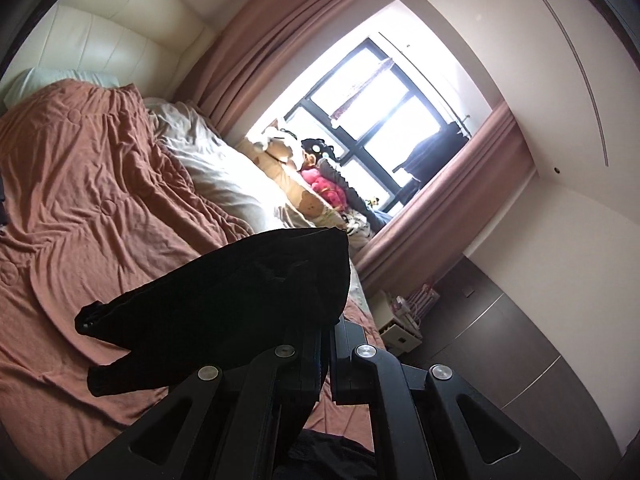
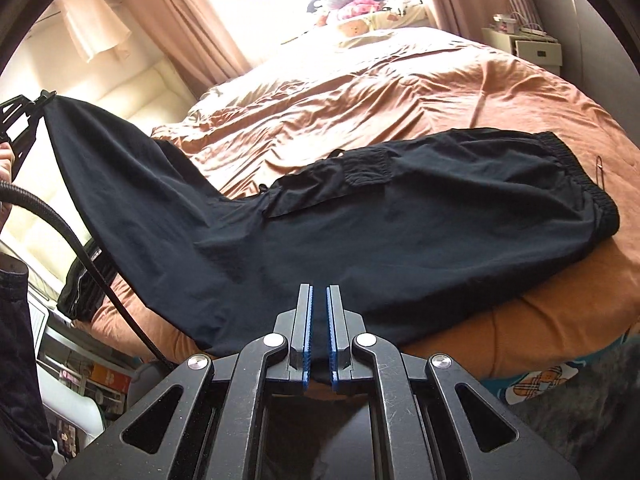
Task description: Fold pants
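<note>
Black pants [image 2: 360, 220] lie across the orange bed cover [image 2: 360, 92], waistband [image 2: 580, 184] to the right. My left gripper [image 1: 326, 332] is shut on the leg end of the pants [image 1: 240, 292] and holds it lifted above the bed; it also shows at the far left of the right wrist view [image 2: 38, 104]. My right gripper [image 2: 318, 296] sits over the near edge of the pants, its blue pads [image 2: 307, 320] a narrow gap apart with nothing clearly between them.
Plush toys [image 2: 360, 8] and pillows lie by the window [image 1: 380, 120]. A white nightstand [image 2: 528, 46] stands at the far right. A cream headboard [image 1: 100, 40] stands behind the bed. A black cable [image 2: 80, 248] hangs at left. Clutter lies on the floor [image 2: 92, 376].
</note>
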Tool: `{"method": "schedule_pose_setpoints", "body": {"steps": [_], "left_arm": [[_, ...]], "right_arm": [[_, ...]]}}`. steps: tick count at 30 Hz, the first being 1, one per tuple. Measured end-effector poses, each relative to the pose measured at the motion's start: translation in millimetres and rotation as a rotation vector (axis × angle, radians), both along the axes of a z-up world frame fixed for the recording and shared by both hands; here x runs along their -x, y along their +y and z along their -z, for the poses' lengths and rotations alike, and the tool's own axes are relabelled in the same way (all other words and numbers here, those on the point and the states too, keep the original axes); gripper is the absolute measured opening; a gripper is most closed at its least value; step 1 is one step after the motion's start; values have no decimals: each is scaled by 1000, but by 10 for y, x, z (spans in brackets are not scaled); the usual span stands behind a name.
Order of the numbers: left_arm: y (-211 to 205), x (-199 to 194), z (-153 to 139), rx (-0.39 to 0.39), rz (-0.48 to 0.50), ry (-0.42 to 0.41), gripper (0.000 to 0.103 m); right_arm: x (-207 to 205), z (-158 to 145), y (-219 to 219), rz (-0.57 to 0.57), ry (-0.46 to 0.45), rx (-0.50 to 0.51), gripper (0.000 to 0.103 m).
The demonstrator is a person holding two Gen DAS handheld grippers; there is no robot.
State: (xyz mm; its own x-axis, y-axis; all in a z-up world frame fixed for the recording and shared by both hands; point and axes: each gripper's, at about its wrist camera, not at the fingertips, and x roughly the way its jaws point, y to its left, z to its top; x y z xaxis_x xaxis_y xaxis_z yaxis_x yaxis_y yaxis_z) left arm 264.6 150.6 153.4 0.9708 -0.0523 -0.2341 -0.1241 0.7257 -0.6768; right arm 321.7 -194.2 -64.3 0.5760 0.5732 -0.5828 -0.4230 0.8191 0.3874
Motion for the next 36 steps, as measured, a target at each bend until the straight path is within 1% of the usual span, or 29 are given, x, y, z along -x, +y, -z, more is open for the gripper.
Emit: {"method": "schedule_pose_setpoints", "body": {"steps": [4, 8, 10, 11, 12, 13, 14, 16, 18, 22, 24, 29, 36], "left_arm": [[-357, -219, -101, -13, 68, -6, 3], [-671, -464, -138, -21, 141, -4, 3], [-825, -572, -142, -20, 176, -1, 3], [-905, -624, -142, -19, 193, 1, 3], [-978, -670, -134, -18, 209, 2, 3], [-1051, -715, -125, -16, 225, 3, 3], [-1126, -751, -123, -15, 240, 4, 3], [-1260, -846, -96, -11, 270, 9, 3], [-1412, -937, -67, -14, 299, 16, 3], [-1734, -1091, 26, -24, 354, 39, 3], [-1857, -1193, 96, -18, 380, 56, 3], [-2186, -1450, 282, -9, 445, 95, 3], [-2707, -1718, 640, 2, 542, 169, 3]], "right_arm": [[36, 29, -309, 54, 11, -26, 4], [47, 92, -587, 97, 43, -60, 5], [74, 108, -719, 115, 50, -70, 11], [113, 102, -778, 129, 49, -71, 23], [142, 93, -841, 141, 45, -77, 41], [172, 87, -903, 161, 38, -80, 51], [191, 82, -938, 182, 29, -80, 64], [242, 62, -1032, 209, 15, -88, 66], [250, 84, -1112, 242, 29, -81, 70], [308, 146, -1229, 305, 53, -80, 71], [305, 195, -1270, 328, 79, -81, 79], [335, 228, -1325, 361, 103, -78, 79], [277, 316, -1470, 403, 136, -120, 79]]}}
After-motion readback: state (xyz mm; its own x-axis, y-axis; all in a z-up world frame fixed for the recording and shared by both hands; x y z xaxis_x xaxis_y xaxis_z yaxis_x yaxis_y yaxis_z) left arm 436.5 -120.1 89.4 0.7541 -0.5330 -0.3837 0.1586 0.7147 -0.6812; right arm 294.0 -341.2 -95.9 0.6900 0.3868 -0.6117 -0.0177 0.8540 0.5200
